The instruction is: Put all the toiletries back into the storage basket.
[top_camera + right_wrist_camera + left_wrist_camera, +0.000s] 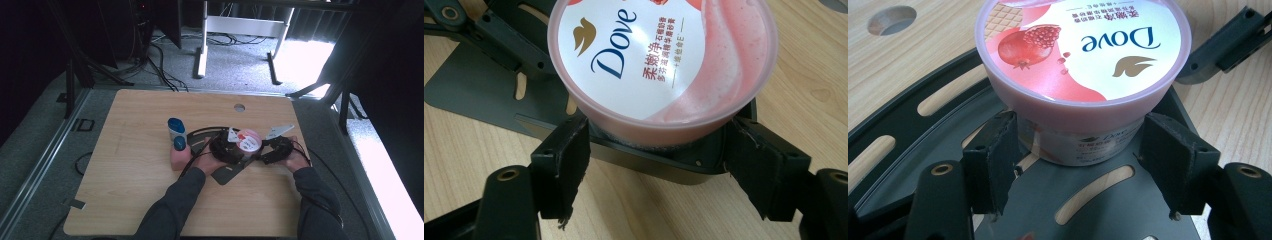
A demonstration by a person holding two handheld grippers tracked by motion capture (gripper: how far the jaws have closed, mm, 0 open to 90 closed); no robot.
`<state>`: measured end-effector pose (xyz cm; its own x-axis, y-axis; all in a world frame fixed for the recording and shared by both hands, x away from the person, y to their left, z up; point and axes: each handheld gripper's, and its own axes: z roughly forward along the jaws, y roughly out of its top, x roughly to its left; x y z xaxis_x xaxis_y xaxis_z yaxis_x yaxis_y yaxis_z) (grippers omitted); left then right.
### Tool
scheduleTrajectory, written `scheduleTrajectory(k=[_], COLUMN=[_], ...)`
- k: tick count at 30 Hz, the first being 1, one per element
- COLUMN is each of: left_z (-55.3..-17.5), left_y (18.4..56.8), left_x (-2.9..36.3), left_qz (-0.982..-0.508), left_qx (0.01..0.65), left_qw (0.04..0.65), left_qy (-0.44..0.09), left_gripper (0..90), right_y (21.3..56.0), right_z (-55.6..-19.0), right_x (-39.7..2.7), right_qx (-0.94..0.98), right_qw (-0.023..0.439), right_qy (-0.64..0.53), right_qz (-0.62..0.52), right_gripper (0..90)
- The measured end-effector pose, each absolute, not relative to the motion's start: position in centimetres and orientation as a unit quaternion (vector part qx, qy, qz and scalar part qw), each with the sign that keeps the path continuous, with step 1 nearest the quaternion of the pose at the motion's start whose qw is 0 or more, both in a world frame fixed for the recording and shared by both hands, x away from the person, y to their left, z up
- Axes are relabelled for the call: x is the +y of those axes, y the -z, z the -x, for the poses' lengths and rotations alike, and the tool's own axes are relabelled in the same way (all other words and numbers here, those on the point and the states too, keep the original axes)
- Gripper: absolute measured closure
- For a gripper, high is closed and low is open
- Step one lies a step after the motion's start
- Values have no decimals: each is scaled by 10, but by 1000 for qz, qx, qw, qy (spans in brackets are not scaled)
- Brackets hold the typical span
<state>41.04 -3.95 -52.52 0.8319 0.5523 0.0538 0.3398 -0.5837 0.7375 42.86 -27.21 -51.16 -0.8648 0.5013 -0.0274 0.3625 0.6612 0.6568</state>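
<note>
Nearest the camera in the high view, the person's two forearms reach in from the table's (125,200) near edge. The left gripper (226,145) and right gripper (267,150) meet from either side at a pink-lidded tub (249,140) near the table's middle. The tub sits on a dark slotted plate (948,100). In the left gripper view, both pads bracket the tub (1083,65) below its lid; the left pad touches its wall, while contact at the right pad cannot be told. In the right gripper view, the jaws stand half open, flanking the tub (659,65) just under the lid rim. Further left stand a pink block (179,159) and a blue-capped bottle (176,129). Beyond, a round hole (239,107) marks the tabletop.
</note>
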Motion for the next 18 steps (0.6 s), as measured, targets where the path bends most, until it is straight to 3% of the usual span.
scheduleTrajectory(k=[18], left_z=[-411], left_y=[525], left_x=[-40], left_qz=[-881], left_qx=[249], left_qw=[379], left_qy=[-135], left_gripper=[352], right_y=[512], right_z=[-425], right_x=[-277], right_qx=[901], right_qw=[108], right_qy=[-342], right_qz=[-242], right_gripper=[300])
